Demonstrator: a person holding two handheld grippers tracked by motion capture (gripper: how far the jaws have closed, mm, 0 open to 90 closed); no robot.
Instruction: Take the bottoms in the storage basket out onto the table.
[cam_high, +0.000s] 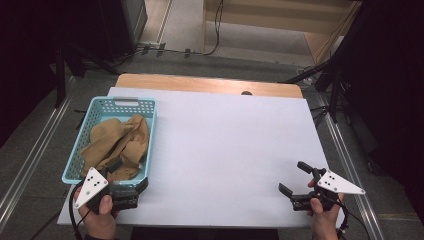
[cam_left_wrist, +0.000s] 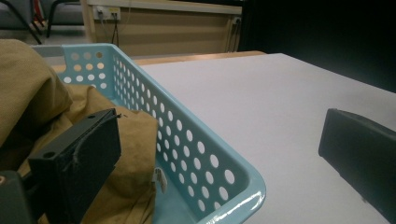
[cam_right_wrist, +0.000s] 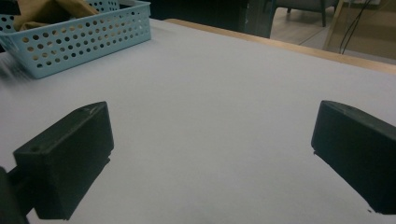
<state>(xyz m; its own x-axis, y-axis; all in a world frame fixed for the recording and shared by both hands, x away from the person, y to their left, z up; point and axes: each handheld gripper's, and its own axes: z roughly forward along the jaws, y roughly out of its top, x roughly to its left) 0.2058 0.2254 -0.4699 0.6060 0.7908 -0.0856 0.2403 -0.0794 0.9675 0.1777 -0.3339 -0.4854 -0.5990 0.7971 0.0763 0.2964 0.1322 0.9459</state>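
Counting one basket (cam_high: 75, 162), one cloth (cam_high: 120, 140)

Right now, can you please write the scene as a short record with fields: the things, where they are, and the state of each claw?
basket: light blue perforated basket at the table's left side
contents: crumpled tan cloth inside the basket
left claw: left claw open, one jaw inside the basket against the cloth, the other outside its wall; nothing gripped
right claw: right claw open, over the bare white table top near the right front corner, holding nothing
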